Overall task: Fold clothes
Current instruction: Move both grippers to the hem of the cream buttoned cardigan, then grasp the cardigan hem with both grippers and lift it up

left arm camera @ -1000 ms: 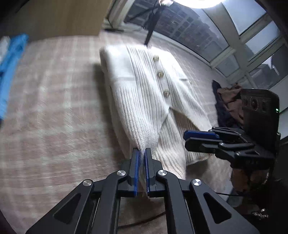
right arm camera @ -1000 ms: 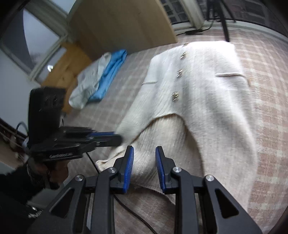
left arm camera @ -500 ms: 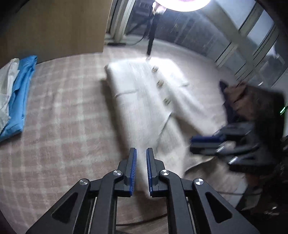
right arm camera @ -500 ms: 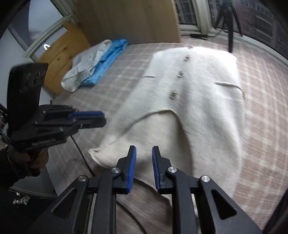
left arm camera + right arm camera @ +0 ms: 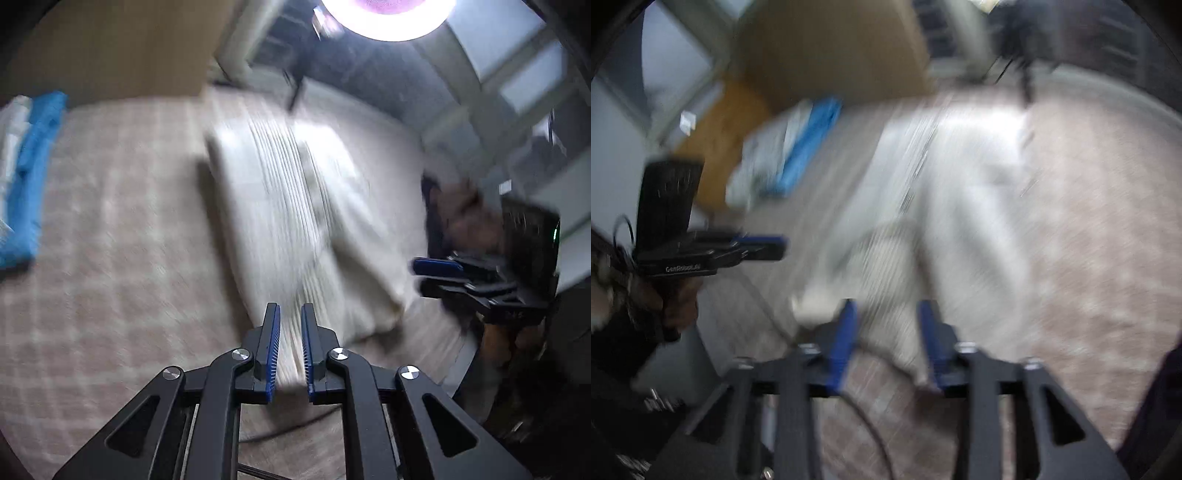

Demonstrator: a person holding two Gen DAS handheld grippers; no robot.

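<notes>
The cream knitted cardigan (image 5: 295, 221) lies flat on a checked beige bed cover (image 5: 110, 258), its body running from near the tools away toward the window (image 5: 517, 74). Motion blur smears both views, so its buttons and folds cannot be made out; in the right wrist view the cardigan (image 5: 960, 184) is only a pale streaked shape. The left tool (image 5: 290, 350) hangs above the near edge of the cardigan, its jaws opening with a narrow gap and no cloth pinched between them. The right tool (image 5: 888, 339) is also above the near hem, its jaws opening wider, nothing in its grip. Each tool shows in the other's view, and a hand (image 5: 676, 299) grips the left one. To the far left lies a blue garment (image 5: 29, 184) beside a white one (image 5: 11, 140), partly cut off. A dark heap of clothes (image 5: 454, 214) sits at the right, half hidden behind the right tool.
</notes>
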